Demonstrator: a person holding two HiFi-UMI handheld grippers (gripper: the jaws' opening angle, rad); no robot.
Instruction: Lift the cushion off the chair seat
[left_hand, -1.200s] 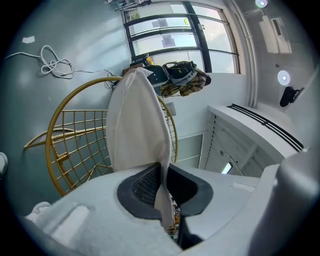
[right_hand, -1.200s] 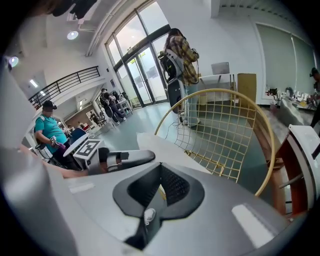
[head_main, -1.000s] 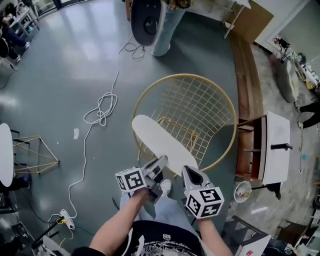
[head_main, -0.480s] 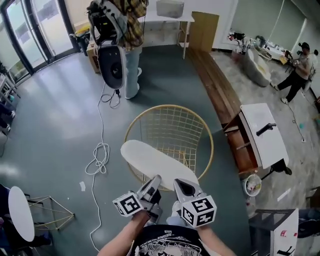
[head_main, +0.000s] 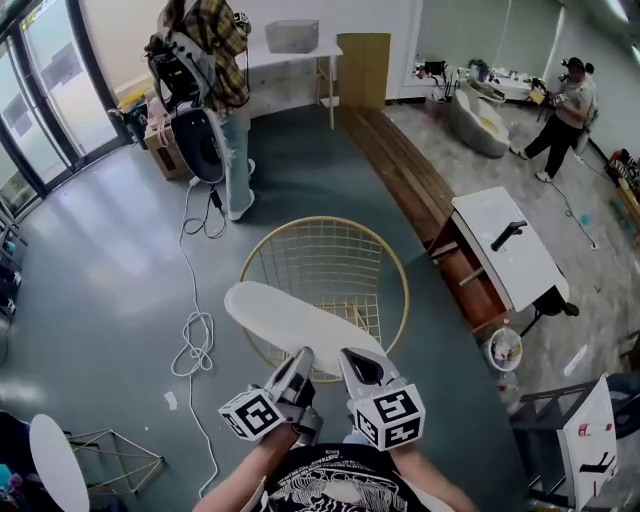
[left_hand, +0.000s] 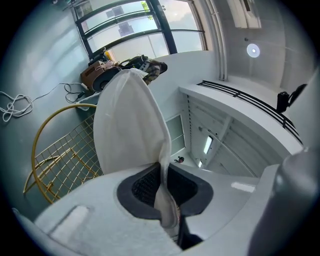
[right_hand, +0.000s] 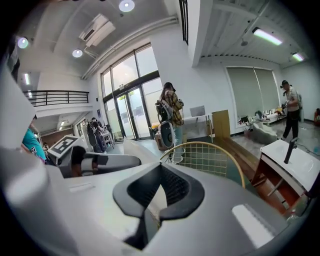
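You are holding the flat white oval cushion by its near edge with both tools, side by side in front of your chest. Your left claw is pinching down on that edge, with the pale fabric squeezed into a thin fold between the dark pads and only the cushion's thickness keeping the jaws apart. Your right claw is gripping the same way just beside it: its jaws are nearly together, with a sliver of the white edge caught between them. From the two claws the cushion is reaching away from you and to your left, tilted and raised over the near left part of the round gold wire-mesh chair. The mesh of the seat is showing bare beyond it. Whether the far end is touching the rim is not something the head view is settling. In the right gripper view your left tool's marker cube is sitting close alongside. Around the chair, the grey-green floor is carrying a loose white cable on your left, and a person in a plaid shirt is standing well beyond the chair. A white-topped wooden cabinet is standing to your right.
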